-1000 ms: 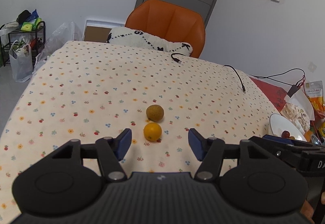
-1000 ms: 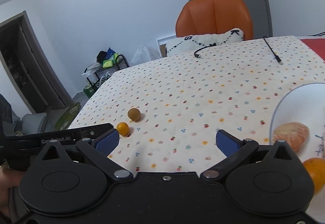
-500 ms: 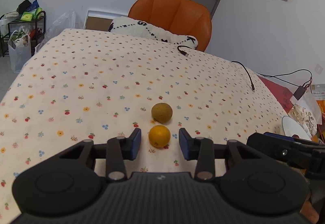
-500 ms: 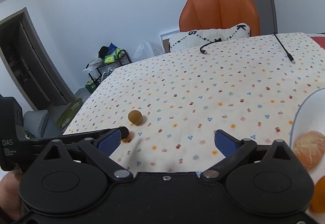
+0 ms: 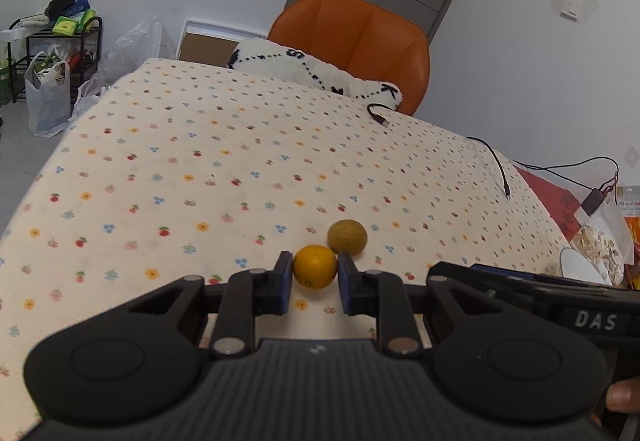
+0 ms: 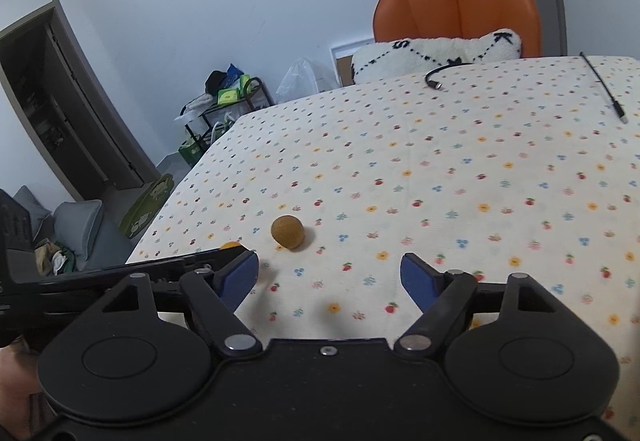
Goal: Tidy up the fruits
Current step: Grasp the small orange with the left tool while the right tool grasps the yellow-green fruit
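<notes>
Our left gripper (image 5: 314,273) had just been closing and now pinched the small round orange fruit (image 5: 315,266); the brown round fruit (image 6: 287,232) lay ahead of our unclenched, narrowing right gripper (image 6: 330,273), still unsorted.

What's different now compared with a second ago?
The left hand-held gripper moved forward and its jaws have just been closing onto the orange. The right hand-held gripper narrowed, with nothing between its jaws. The brown fruit stayed put.

Black tool (image 5: 315,281), blue pads (image 5: 285,281)
</notes>
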A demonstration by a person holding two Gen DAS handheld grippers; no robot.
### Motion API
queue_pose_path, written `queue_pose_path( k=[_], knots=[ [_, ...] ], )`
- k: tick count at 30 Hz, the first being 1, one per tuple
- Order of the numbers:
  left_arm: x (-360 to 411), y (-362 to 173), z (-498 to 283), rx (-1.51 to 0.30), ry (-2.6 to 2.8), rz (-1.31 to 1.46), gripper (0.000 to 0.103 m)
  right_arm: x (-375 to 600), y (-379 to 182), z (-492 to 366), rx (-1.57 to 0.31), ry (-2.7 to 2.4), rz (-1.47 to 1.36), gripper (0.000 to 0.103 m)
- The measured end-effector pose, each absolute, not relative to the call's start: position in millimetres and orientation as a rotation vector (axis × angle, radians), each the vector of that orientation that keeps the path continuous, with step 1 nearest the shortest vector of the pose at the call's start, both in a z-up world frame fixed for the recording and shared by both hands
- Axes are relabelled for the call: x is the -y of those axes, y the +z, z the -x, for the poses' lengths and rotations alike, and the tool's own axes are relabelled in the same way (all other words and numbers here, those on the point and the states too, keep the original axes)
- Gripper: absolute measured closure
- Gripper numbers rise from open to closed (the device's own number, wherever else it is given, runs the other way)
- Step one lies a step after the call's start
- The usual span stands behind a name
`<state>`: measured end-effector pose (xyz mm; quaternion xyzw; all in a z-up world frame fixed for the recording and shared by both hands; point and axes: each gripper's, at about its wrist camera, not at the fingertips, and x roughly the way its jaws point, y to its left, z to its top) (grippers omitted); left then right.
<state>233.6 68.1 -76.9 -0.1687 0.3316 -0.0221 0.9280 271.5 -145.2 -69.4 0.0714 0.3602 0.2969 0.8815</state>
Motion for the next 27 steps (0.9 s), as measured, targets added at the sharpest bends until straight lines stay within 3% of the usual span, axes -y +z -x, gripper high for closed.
queue_pose_path(
  k=[2,5,22,27],
  knots=[
    [-73,-75,-232,-0.674,-0.037,0.346,0.081,139,-71,-275,-0.758,0.620,-0.146,0.027],
    [-81,-73,-230,-0.669,-0.023,0.348,0.081,128,-74,-281,-0.769,0.633,-0.138,0.042],
    [-112,-75,-225,-0.658,0.021,0.375,0.081,88,-82,-300,-0.776,0.627,-0.099,0.053],
    [-115,-73,-225,-0.652,0.021,0.382,0.081,81,-82,-305,-0.783,0.629,-0.081,0.078]
  ],
)
